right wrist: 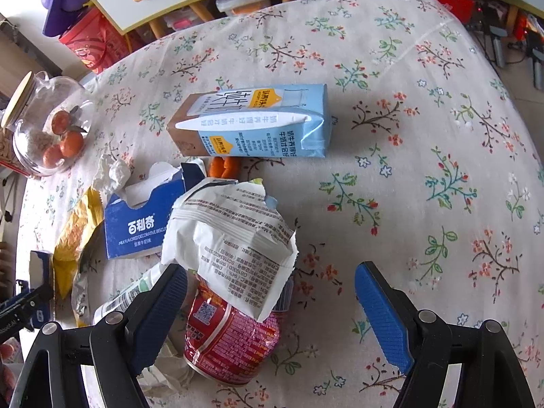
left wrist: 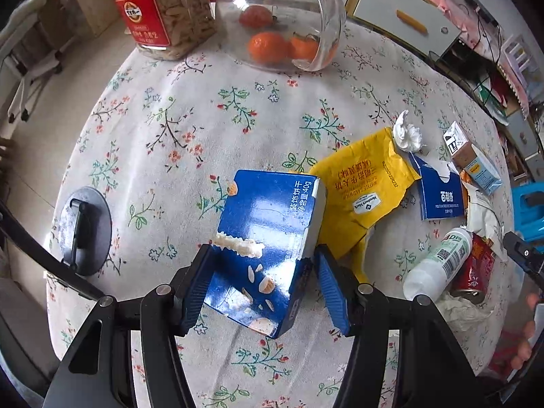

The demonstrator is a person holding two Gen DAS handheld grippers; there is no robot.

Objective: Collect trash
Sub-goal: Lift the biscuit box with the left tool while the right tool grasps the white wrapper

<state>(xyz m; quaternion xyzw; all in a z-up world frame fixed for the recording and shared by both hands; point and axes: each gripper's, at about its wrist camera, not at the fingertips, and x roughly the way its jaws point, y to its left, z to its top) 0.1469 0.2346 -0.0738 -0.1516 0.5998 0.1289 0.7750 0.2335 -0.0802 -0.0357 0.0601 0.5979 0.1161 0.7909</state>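
Note:
A blue biscuit box (left wrist: 268, 224) lies tilted on the floral tablecloth (left wrist: 204, 119) between the jaws of my left gripper (left wrist: 261, 251). The left pad rests at its edge and the right pad stands slightly off it, so nothing is gripped. Right of it lie a yellow wrapper (left wrist: 363, 187), a crumpled tissue (left wrist: 406, 132) and a smaller torn blue box (right wrist: 136, 224). My right gripper (right wrist: 270, 268) hangs open over a red can (right wrist: 231, 340), which is part covered by a white wrapper (right wrist: 234, 234). A light-blue milk carton (right wrist: 258, 122) lies beyond, and a white bottle (left wrist: 438, 261) lies beside the can.
A glass jar of oranges (left wrist: 278, 17) and a jar of seeds (left wrist: 163, 10) stand at the far table edge. A black round mount (left wrist: 85, 231) sits on the left edge. Cabinets and clutter surround the table. Bare cloth (right wrist: 425, 170) stretches right of the carton.

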